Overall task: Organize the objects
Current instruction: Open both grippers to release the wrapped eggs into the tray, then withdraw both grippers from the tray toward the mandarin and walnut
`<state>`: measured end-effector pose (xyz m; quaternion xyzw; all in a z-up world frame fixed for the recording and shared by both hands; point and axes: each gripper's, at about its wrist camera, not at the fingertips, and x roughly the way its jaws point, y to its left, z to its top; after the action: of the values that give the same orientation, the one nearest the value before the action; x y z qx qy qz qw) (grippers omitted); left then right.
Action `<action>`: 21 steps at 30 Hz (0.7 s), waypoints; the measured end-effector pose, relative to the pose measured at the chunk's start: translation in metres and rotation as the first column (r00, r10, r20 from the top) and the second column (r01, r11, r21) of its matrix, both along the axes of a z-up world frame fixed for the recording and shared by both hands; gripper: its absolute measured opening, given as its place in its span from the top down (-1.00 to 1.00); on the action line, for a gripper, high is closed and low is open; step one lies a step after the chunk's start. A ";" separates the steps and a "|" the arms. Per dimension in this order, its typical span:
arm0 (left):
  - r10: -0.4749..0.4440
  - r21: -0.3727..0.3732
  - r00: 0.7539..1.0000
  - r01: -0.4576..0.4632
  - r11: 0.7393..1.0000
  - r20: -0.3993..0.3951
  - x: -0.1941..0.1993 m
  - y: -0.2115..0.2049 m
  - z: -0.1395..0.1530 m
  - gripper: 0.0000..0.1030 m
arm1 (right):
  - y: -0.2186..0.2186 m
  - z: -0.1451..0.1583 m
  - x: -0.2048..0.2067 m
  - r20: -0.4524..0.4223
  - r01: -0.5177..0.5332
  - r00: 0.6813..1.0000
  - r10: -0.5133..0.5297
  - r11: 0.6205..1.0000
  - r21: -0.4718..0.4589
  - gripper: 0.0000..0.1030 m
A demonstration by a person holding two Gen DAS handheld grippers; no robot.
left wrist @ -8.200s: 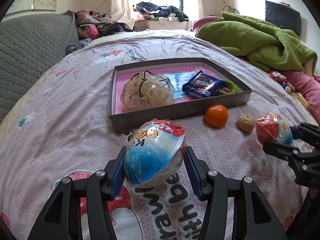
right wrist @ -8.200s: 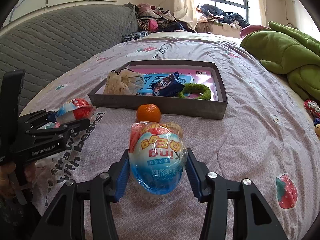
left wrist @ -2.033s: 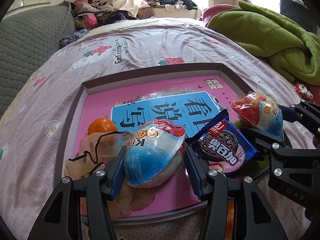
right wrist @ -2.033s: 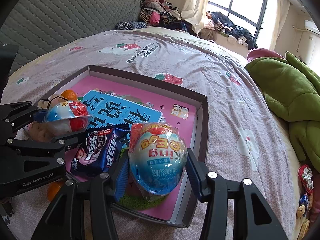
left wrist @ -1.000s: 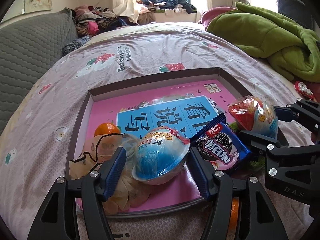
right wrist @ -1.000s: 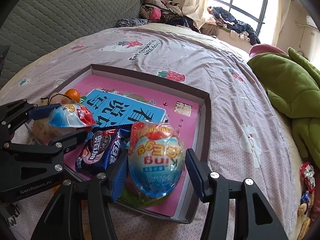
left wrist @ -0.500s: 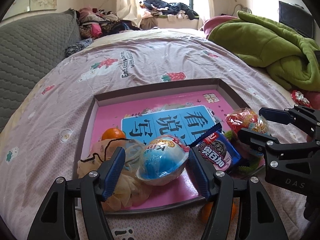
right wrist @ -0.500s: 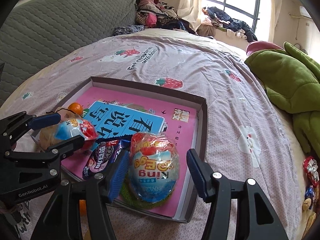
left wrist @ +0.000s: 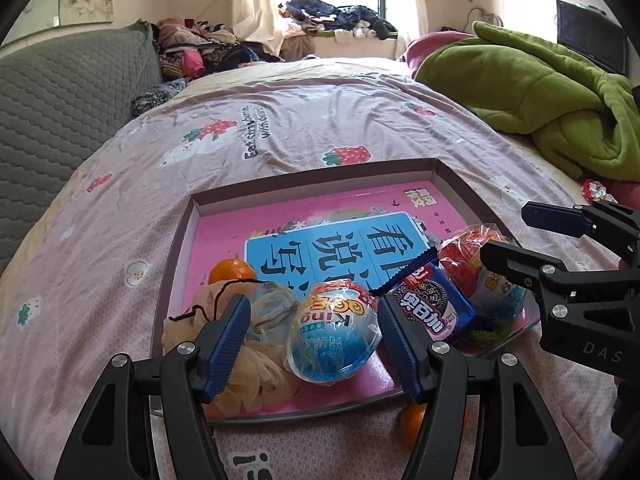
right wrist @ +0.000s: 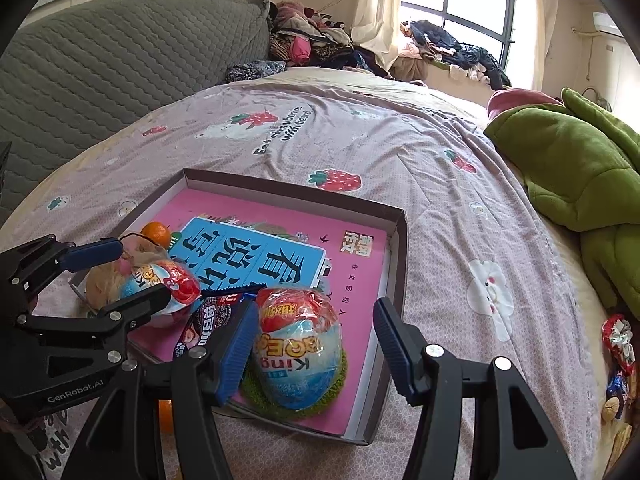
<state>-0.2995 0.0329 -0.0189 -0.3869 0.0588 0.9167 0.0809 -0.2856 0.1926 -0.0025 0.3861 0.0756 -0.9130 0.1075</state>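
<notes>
A shallow grey box [left wrist: 182,240] with a pink base lies on the bed. One wrapped toy egg [left wrist: 334,338] rests in its near edge, between the open fingers of my left gripper [left wrist: 314,338]. A second toy egg [right wrist: 298,346] sits on a green ring [right wrist: 256,390] in the box's near right corner, between the open fingers of my right gripper [right wrist: 312,346]. A blue cookie packet [left wrist: 430,306], a beige net pouch [left wrist: 240,364] and an orange [left wrist: 230,272] also lie in the box. The box also shows in the right wrist view [right wrist: 400,240].
Another orange [left wrist: 412,420] lies on the sheet just outside the box's near wall. A green blanket [left wrist: 540,92] is heaped at the right. Wrapped sweets [right wrist: 618,344] lie at the bed's right edge. A grey headboard [right wrist: 120,60] stands at the left.
Both grippers have opened and let go of their toy eggs, which now rest in the box. Both grippers have drawn back a little.
</notes>
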 end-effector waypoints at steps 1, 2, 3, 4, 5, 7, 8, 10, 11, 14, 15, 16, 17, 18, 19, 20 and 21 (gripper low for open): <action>0.000 0.003 1.000 0.001 1.000 -0.003 0.001 0.000 0.002 -0.31 | 0.000 0.001 0.000 -0.002 0.001 1.000 -0.001 1.000 -0.002 -0.15; -0.001 0.005 1.000 0.001 1.000 -0.004 0.002 0.000 0.003 -0.31 | 0.001 0.002 0.000 -0.004 0.002 1.000 -0.002 1.000 -0.005 -0.15; -0.001 0.004 1.000 0.001 1.000 -0.007 0.002 -0.001 0.004 -0.31 | 0.001 0.004 0.001 -0.007 0.002 1.000 -0.002 1.000 -0.007 -0.15; -0.002 0.003 1.000 0.002 1.000 -0.009 0.003 0.000 0.006 -0.31 | 0.001 0.005 0.001 -0.009 0.000 1.000 0.000 1.000 -0.008 -0.15; -0.003 0.001 1.000 0.003 1.000 -0.012 0.004 0.000 0.007 -0.31 | 0.001 0.006 0.001 -0.011 0.000 1.000 0.000 1.000 -0.009 -0.15; -0.005 -0.002 1.000 0.005 1.000 -0.017 0.005 0.001 0.010 -0.31 | 0.001 0.008 0.003 -0.018 0.000 1.000 0.000 1.000 -0.010 -0.15; -0.007 -0.002 1.000 0.007 1.000 -0.019 0.006 0.002 0.011 -0.31 | 0.001 0.009 0.004 -0.021 -0.001 1.000 0.001 1.000 -0.011 -0.15; -0.007 -0.005 1.000 0.006 1.000 -0.023 0.007 0.003 0.013 -0.31 | 0.000 0.011 0.005 -0.026 -0.002 1.000 0.002 1.000 -0.010 -0.15; -0.009 -0.005 1.000 0.009 1.000 -0.023 0.008 0.004 0.014 -0.31 | 0.000 0.013 0.006 -0.030 -0.003 1.000 0.003 1.000 -0.014 -0.15; -0.010 -0.009 1.000 0.010 1.000 -0.025 0.010 0.005 0.017 -0.31 | -0.001 0.016 0.007 -0.036 -0.008 0.999 0.008 1.000 -0.019 -0.15; -0.012 -0.009 1.000 0.012 1.000 -0.026 0.010 0.006 0.018 -0.31 | -0.001 0.018 0.008 -0.040 -0.009 0.999 0.008 1.000 -0.022 -0.15; -0.011 -0.009 1.000 0.011 1.000 -0.027 0.011 0.006 0.019 -0.31 | -0.001 0.019 0.009 -0.042 -0.010 0.999 0.009 1.000 -0.025 -0.15; -0.010 -0.008 0.999 0.009 1.000 -0.030 0.012 0.006 0.020 -0.31 | -0.001 0.020 0.010 -0.043 -0.011 0.999 0.010 1.000 -0.028 -0.15; -0.008 -0.007 0.999 0.008 1.000 -0.032 0.013 0.005 0.022 -0.31 | 0.000 0.022 0.011 -0.045 -0.012 0.999 0.010 0.999 -0.033 -0.15; -0.008 -0.006 0.999 0.007 1.000 -0.033 0.014 0.006 0.023 -0.31 | 0.000 0.024 0.012 -0.050 -0.013 0.999 0.011 0.999 -0.036 -0.15; -0.007 -0.006 0.999 0.007 1.000 -0.034 0.015 0.006 0.025 -0.31 | 0.000 0.026 0.013 -0.056 -0.013 0.998 0.010 0.999 -0.039 -0.15; -0.007 -0.006 0.999 0.006 1.000 -0.038 0.016 0.006 0.027 -0.31 | 0.000 0.028 0.015 -0.061 -0.014 0.998 0.011 0.999 -0.042 -0.15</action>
<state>-0.2831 0.0386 0.0076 -0.3696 0.0641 0.9234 0.0817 -0.2710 0.1930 0.0258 0.3555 0.0616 -0.9250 0.1190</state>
